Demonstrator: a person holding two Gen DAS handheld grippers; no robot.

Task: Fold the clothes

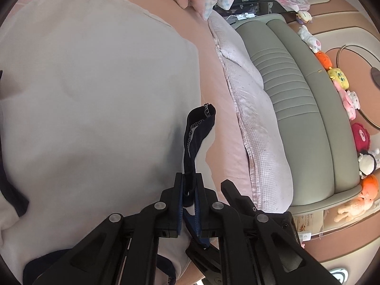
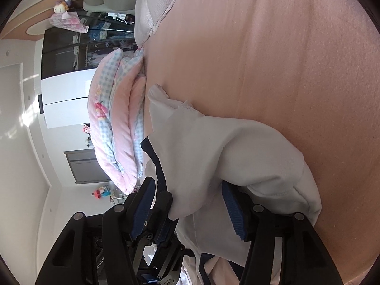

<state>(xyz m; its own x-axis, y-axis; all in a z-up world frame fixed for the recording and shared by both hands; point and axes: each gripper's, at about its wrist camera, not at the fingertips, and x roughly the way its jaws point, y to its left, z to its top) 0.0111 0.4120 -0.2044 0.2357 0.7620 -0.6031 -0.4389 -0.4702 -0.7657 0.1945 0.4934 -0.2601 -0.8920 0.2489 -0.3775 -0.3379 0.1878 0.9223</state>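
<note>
The left gripper (image 1: pixel 189 185) is pinching the dark ribbed trim (image 1: pixel 197 128) of a soft white garment (image 1: pixel 95 95) lying across a pink bedsheet (image 2: pixel 261 47), while the right gripper (image 2: pixel 187 201), jaws apart, is straddling a bunched white fold (image 2: pixel 225 147).

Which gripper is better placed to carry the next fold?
Probably the left gripper: it is shut on the shirt's dark trim. The right gripper is open, with white shirt draped between its jaws.
</note>
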